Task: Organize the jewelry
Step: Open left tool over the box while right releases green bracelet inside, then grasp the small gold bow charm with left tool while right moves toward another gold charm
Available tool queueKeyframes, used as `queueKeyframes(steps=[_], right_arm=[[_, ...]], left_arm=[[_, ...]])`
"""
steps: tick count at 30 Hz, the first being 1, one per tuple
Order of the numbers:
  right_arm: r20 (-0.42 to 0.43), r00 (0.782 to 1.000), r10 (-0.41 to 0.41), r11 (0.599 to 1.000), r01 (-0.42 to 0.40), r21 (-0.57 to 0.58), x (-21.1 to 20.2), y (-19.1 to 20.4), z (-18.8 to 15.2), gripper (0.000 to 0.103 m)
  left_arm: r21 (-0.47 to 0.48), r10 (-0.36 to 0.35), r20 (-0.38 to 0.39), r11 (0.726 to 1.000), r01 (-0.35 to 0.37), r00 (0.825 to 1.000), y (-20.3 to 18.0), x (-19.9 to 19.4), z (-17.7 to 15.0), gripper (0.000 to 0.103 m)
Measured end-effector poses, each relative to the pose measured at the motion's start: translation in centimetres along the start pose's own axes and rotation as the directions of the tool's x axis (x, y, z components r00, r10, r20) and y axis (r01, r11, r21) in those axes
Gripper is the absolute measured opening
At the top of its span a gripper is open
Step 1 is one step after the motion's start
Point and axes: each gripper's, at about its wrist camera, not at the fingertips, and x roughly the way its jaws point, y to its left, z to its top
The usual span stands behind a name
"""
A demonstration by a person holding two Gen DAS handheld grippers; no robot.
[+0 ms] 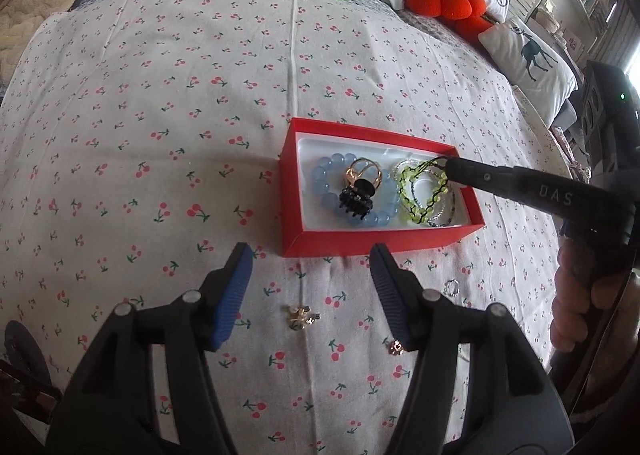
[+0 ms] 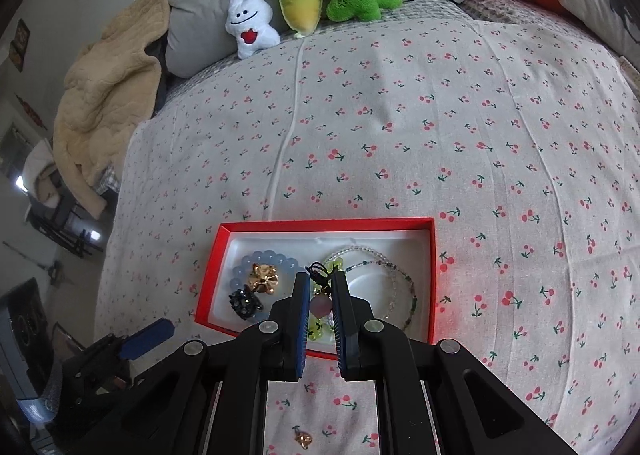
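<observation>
Just ahead of the right gripper [image 2: 321, 297], nearly closed on the green beaded bracelet [image 1: 424, 191], sits the red box [image 1: 360, 245]; releasing comes next. The left gripper [image 1: 310, 259] hangs wide open, empty, before the gold charm [image 1: 303, 317].

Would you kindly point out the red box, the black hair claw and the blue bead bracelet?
red box [image 1: 340, 245]: left wrist view, on its near outer wall.
black hair claw [image 1: 356, 199]: left wrist view, on its body.
blue bead bracelet [image 1: 325, 175]: left wrist view, on beads at its left side.
</observation>
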Motion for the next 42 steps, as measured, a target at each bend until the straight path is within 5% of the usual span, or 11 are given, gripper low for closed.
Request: queueKeyframes(steps=[10,11,14,24,37,39,42], right_arm=[[-0.003,0.998,-0.067,0.998,0.067,0.016,-0.3,-1.9,0.1,0.020],[-0.004,0.998,-0.067,0.998,0.067,0.017,-0.5,-1.9,0.0,0.027],[0.007,0.998,-0.069,0.997,0.069,0.020,-1.3,-2.1,-0.4,0.066],[0.022,0.997,-0.073,0.997,0.073,-0.001,-3.8,-2.9,-2.6,0.073],[-0.059,0.988,-0.139,0.990,0.137,-0.036,-3.9,-5.5,-8.2,0.077],[-0.066,0.986,-0.154,0.987,0.151,-0.048,-3.8,-5.8,-9.0,0.077],[-0.083,0.984,-0.159,0.986,0.154,-0.061,-3.6,-6.2,-10.1,0.077]], left_arm=[[-0.014,0.082,-0.064,0.996,-0.083,0.995,0.9,1.0,-0.6,0.083],[-0.013,0.087,-0.068,0.996,-0.088,0.994,0.9,1.1,-0.7,0.083],[-0.008,0.100,-0.076,0.995,-0.101,0.992,0.9,1.3,-1.0,0.084],[0.014,0.103,-0.100,0.995,-0.102,0.990,1.1,1.8,-2.3,0.084],[0.077,0.004,-0.079,0.997,0.002,0.997,1.9,0.6,-5.6,0.084],[0.103,-0.008,-0.061,0.995,0.014,0.998,1.9,0.3,-6.1,0.081],[0.153,-0.027,-0.048,0.988,0.034,0.998,1.8,0.6,-6.8,0.059]])
